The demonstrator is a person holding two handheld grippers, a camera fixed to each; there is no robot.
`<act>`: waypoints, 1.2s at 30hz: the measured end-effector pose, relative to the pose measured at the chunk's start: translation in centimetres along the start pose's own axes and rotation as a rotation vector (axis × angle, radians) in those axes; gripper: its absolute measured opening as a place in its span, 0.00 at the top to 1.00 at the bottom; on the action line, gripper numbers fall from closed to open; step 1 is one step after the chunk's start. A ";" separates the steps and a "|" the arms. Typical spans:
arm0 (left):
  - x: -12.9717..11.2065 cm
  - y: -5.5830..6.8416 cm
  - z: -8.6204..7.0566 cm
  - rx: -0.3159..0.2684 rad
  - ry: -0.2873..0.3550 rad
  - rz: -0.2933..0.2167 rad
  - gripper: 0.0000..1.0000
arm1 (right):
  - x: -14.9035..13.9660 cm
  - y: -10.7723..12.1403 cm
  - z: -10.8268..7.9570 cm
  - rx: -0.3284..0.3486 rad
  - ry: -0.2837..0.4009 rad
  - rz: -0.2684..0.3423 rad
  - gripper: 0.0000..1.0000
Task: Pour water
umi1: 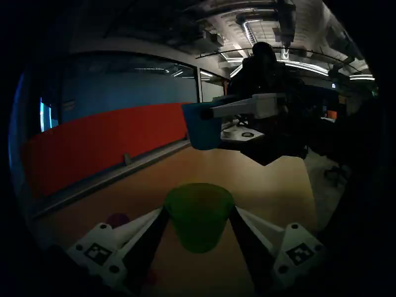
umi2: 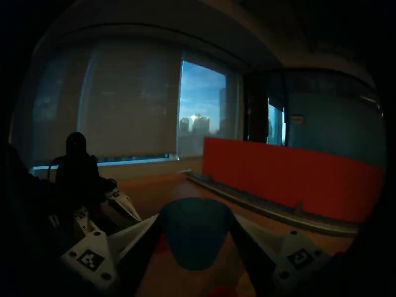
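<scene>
In the left gripper view, your left gripper (umi1: 199,212) is clamped on the green cup (umi1: 199,225) — both fingers press its sides. The cup stands upright, low in front of the red partition (umi1: 99,143) that runs along the edge of the wooden table (umi1: 267,183). Past the partition's right end and higher up, the right gripper (umi1: 218,112) holds the blue cup (umi1: 202,129) clear of the table. A person's dark outline (umi1: 265,74) is behind it. A small purple thing (umi1: 118,219) lies on the table below the partition, near your left finger.

The right gripper view gives you the blue cup close up — that claw grips it from both sides. Here the red partition lies to the cup's right. Left of the partition, a bright window (umi2: 200,109) shows sky and towers. Farther left again, the left gripper sits in front of the person's silhouette.
</scene>
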State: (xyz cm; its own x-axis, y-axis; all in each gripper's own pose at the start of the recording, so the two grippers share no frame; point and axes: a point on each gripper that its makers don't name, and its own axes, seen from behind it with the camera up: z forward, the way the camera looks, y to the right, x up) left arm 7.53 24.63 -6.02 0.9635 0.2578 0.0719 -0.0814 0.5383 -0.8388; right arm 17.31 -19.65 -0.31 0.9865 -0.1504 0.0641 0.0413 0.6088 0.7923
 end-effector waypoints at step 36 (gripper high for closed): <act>-10.3 1.3 1.5 -0.041 -0.328 0.034 0.13 | -12.0 -3.6 -0.5 0.106 -0.256 -0.076 0.06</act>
State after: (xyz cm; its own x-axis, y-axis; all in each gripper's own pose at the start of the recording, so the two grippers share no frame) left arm -2.87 23.90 -6.98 0.8264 0.5235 0.2074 -0.0957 0.4936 -0.8644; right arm 5.36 -19.63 -4.24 0.9086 -0.3925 0.1425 0.0835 0.5050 0.8590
